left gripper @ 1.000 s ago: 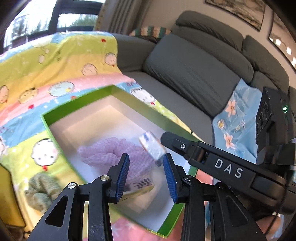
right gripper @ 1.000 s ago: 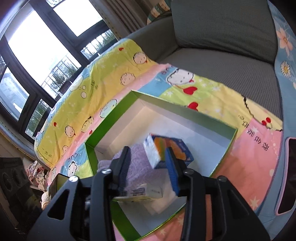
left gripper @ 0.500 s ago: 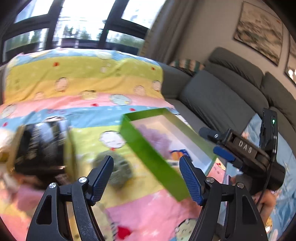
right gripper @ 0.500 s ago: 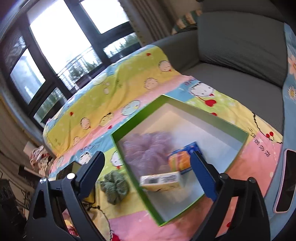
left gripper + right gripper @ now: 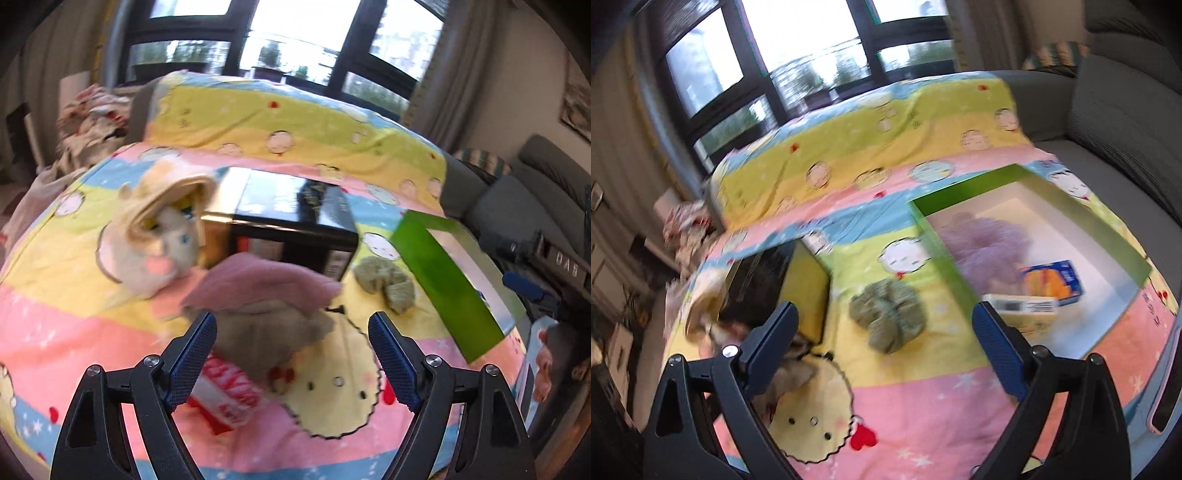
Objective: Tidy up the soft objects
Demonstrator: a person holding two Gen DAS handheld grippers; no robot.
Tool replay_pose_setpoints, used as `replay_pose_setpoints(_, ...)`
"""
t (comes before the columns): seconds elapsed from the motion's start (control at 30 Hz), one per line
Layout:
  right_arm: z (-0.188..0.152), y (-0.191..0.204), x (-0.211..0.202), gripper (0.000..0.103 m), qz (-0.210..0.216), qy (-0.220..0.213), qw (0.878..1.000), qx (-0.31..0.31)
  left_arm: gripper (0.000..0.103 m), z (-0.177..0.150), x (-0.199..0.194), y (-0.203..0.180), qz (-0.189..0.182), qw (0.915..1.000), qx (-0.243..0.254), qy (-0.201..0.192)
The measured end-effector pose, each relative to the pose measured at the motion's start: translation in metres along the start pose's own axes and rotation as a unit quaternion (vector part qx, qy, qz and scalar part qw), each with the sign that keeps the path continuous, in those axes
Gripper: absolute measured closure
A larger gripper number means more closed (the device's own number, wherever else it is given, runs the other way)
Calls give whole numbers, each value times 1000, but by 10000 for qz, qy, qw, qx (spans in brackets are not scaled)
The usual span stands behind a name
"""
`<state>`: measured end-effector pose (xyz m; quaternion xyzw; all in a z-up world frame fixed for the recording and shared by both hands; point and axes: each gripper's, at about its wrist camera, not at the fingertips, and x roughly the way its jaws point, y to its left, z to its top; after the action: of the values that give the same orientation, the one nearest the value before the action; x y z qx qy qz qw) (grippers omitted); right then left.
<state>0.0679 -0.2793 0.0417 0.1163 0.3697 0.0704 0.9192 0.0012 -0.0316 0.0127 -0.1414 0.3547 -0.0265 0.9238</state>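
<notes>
- The green-walled, white-lined cardboard box (image 5: 1027,236) lies on the cartoon-print blanket (image 5: 905,398), holding a lilac mesh puff (image 5: 986,236), a blue-and-orange carton (image 5: 1052,282) and a pale flat carton (image 5: 1021,306).
- The knitted green scrunchie (image 5: 886,317) lies just beside the box's outer wall.
- The left gripper (image 5: 291,354) and the right gripper (image 5: 884,354) have just been opening; their fingers stand wide and empty.

Green scrunchie (image 5: 886,318) lies beside green box (image 5: 940,254) (purple one (image 5: 988,240) inside).

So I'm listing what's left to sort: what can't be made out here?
- Red-and-white packet, left wrist view: partly under the blurred grey-brown soft cloth.
- Purple mesh puff, right wrist view: blurred by motion.
- Black box, right wrist view: contents blurred, partly behind the hand-held gripper finger.
</notes>
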Motion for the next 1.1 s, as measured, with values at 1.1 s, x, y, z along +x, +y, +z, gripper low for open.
replay_pose_setpoints(1.1, -25, 8, 122, 47, -549, 1162, 9917, 96, 18, -14, -2, 60, 192, 9967, -778, 137)
